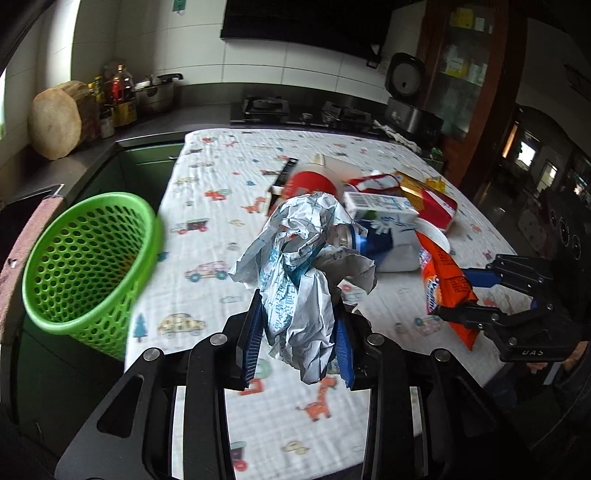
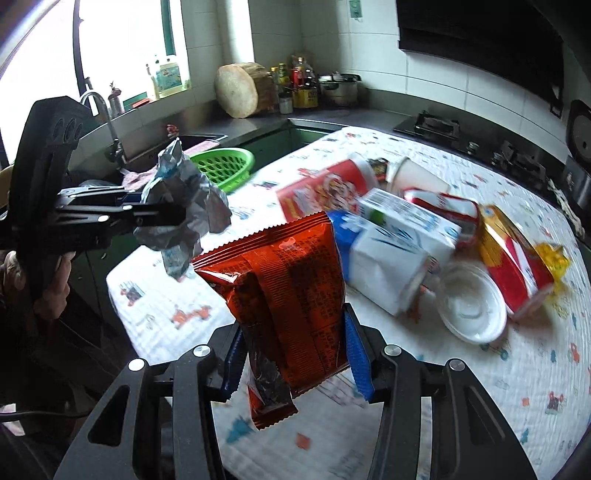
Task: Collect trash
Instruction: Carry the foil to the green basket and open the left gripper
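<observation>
White-tiled kitchen walls [image 2: 369,62], bright window [image 2: 122,44] over sink faucet [image 2: 99,110], dark counter [image 1: 155,123], gas hob [image 1: 295,110], wooden cabinet [image 1: 469,66].

Daylit kitchen, blown-out window [image 2: 122,44], motion blur — fisheye-warped dark edges

Home kitchen. Dark countertop [image 1: 155,122] runs along white-tiled walls. Gas hob [image 1: 266,105] set into it, black range hood [image 1: 306,22] above. Rice cooker [image 1: 406,96] at the counter's end. Thick round wooden chopping block [image 2: 240,90] leans on the wall beside condiment bottles [image 2: 295,86] and a steel pot [image 2: 338,88]. Sink with faucet [image 2: 101,118] under a bright window. Table under a child's animal-print cloth [image 1: 221,206].
</observation>
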{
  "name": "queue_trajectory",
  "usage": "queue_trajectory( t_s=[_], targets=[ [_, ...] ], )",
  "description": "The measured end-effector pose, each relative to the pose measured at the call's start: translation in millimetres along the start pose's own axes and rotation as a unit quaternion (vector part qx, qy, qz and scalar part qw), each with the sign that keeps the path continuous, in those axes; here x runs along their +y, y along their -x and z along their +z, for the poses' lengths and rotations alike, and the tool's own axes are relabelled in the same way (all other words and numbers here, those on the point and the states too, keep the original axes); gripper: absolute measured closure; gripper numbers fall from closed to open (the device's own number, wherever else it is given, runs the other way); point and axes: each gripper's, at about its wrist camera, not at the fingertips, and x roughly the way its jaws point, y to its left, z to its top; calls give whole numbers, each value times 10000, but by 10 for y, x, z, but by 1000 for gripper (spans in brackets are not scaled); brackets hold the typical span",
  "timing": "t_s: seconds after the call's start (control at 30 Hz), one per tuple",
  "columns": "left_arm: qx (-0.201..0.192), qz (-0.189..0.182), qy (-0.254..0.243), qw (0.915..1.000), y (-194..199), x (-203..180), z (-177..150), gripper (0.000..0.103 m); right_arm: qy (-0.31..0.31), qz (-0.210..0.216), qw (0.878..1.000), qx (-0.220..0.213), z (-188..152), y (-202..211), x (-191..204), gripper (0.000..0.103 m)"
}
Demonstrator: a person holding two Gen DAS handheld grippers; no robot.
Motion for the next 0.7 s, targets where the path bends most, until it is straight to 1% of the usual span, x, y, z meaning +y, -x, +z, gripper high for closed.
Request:
queue_trajectory(
  t_s=[0.13, 0.27, 0.4, 0.5, 0.6, 0.63, 0.7],
  targets=[
    [-79, 527, 250, 9983, 84, 486, 120, 69, 142, 183, 9997, -26, 190, -138, 220, 57],
    [-23, 1019, 550, 9933, 18, 997, 268, 69, 223, 328, 9992, 11, 334, -291, 382, 57],
    [201, 1384, 858, 9865, -193, 1440, 358, 69, 340, 470, 9983, 47, 499, -456, 536, 57],
    [446, 1567, 1021, 9813, -379, 1735, 331, 69, 421, 557, 9975, 53, 608, -551, 625, 57],
    [678, 1779, 1072, 9758, -569, 1934, 319, 69, 419, 686, 9967, 88, 718, -653, 697, 57],
    [723, 1774, 1082, 9755, -594, 2000, 295, 68, 416, 703, 9966, 94, 751, -686, 716, 57],
    [778, 1922, 1095, 9721, -645, 2095, 275, 66, 438, 740, 9962, 108, 835, -756, 762, 57]
  ],
)
